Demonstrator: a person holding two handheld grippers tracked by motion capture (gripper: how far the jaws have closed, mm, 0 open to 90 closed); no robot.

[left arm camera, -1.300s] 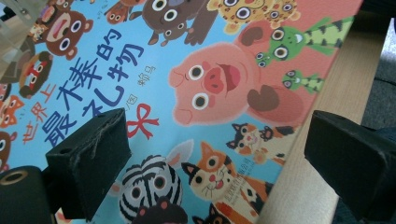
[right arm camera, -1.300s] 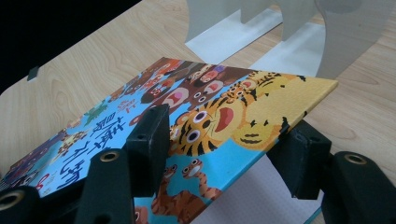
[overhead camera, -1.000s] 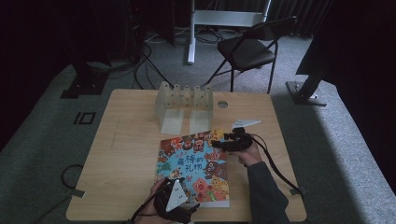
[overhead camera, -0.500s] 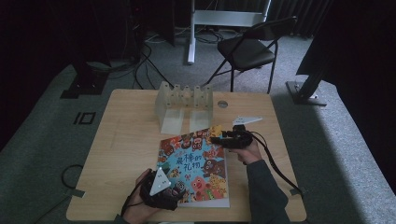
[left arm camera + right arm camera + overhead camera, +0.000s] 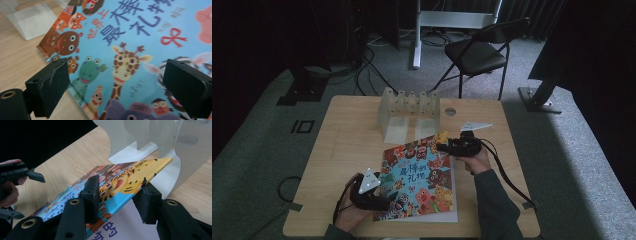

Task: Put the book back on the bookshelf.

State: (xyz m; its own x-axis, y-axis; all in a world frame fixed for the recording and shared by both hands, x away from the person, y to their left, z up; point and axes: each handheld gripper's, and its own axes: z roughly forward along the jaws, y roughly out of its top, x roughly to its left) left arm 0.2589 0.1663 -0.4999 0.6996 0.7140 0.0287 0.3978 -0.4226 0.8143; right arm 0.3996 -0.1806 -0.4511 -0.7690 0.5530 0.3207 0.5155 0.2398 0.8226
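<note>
While the picture book's cover is only starting to lift, the opening is barely begun.
Book: picture book (image 5: 421, 179) lies on the table (image 5: 337, 150), before the clear rack (image 5: 410, 106).
Right gripper (image 5: 117, 195): jaws have just been closing, now straddling the cover's raised corner; contact unclear.
Left gripper (image 5: 117, 82): released, jaws wide over the near edge.
Left to do: swing the cover open.

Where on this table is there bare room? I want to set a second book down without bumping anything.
The widest bare wood lies left of the picture book, bordered by the white rack behind and the left gripper in front. A narrower strip runs along the right edge. It is crowded around the rack, the paper slip and the right gripper.
</note>
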